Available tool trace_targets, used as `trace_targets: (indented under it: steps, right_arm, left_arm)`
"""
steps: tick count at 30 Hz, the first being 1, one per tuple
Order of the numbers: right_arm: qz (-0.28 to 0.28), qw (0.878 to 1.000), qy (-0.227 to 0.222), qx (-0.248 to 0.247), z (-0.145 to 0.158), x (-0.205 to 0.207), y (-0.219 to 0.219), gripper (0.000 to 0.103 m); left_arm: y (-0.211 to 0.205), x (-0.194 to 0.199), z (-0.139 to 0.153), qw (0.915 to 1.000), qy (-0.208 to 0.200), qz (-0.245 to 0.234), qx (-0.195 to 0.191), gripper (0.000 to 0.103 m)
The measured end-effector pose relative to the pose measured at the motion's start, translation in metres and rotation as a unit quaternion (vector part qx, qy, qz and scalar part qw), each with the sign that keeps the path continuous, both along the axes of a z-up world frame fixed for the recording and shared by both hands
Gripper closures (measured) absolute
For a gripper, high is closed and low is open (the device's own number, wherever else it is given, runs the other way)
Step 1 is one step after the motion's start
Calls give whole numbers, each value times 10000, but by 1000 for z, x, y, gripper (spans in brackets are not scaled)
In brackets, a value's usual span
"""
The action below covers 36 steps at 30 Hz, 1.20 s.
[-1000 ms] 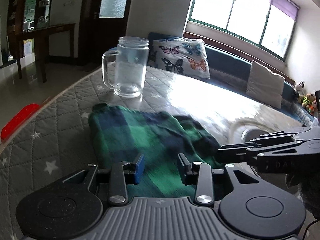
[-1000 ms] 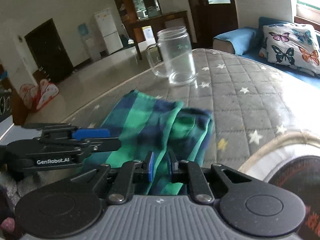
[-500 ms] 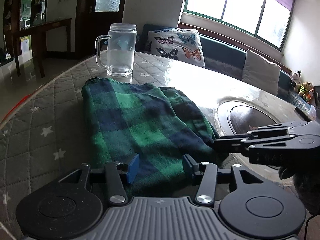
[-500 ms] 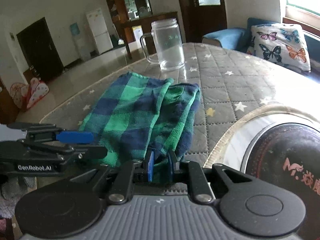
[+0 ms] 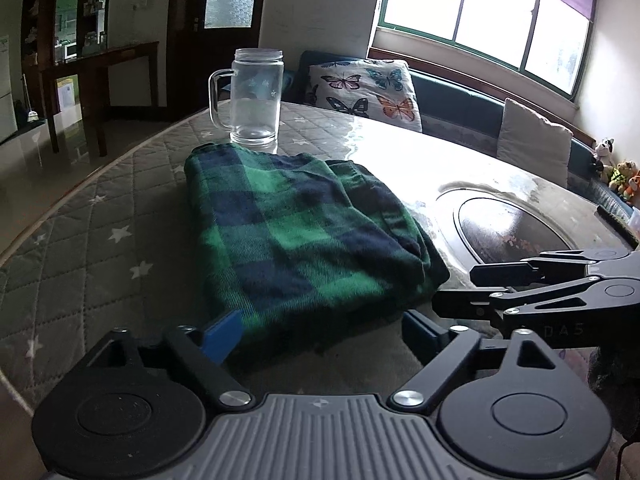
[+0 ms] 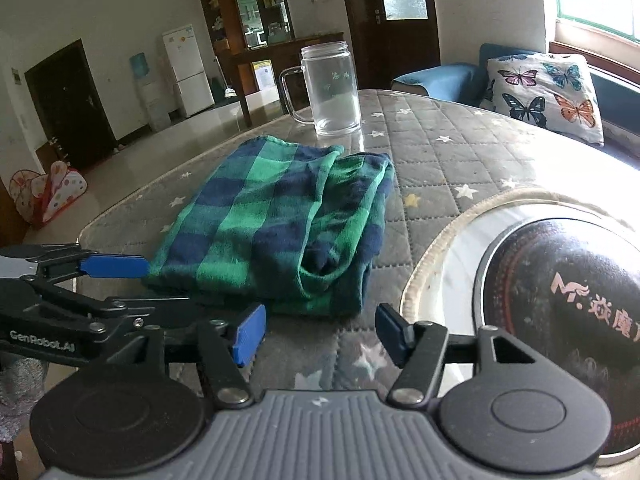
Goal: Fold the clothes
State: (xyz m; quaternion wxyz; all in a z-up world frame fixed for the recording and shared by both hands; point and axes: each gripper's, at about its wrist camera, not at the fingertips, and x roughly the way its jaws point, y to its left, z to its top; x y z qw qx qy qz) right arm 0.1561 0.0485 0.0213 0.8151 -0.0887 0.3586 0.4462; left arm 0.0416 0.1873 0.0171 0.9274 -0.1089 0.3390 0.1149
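Left wrist view shows the plaid cloth lying as a folded, layered bundle on the quilted table cover, with its far edge just short of the glass mug. The left gripper stands with its fingers spread wide and nothing between them, the near edge of the cloth just ahead of its blue pads. The right gripper is likewise spread and empty, a little back from the near corner of the cloth, beside the round dark plate set into the table.

As it lies, the cloth fits either a finished fold or one waiting for another halving; the pictures do not settle which.

What could go wrong: the right side of the bundle is loose and rumpled, with an inner layer bulging out, so a pinch there may catch only one layer and drag the stack open. A forward sweep could push the cloth into the mug and tip it. The cover has a glossy sheen, so the bundle may slide rather than crease.

The cloth is soft woven flannel in green and navy checks, thick at its folds. The mug is clear, tall, cylindrical, with a side handle. The cover is grey, diamond-stitched, dotted with pale stars.
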Motion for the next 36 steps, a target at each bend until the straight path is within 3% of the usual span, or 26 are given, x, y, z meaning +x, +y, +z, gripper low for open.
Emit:
trace_targets:
  steps: [2, 8, 24, 36]
  right_arm:
    - [-8, 10000, -53, -37, -1, -3, -1, 28]
    - [-40, 9998, -185, -101, -1, -12, -4, 24]
    - [-212, 9978, -575, -257, 2, -32, -13, 2]
    - [-409, 9954, -765, -395, 1, -44, -23, 0]
  left_arm:
    - [-1, -3, -1, 10000, 15, 35, 19, 8]
    - [-3, -11, -3, 9998, 21, 165, 119, 0]
    - [-15, -27, 2, 9993, -63, 316, 197, 0]
    - [-28, -38, 4, 9987, -75, 404, 316, 0]
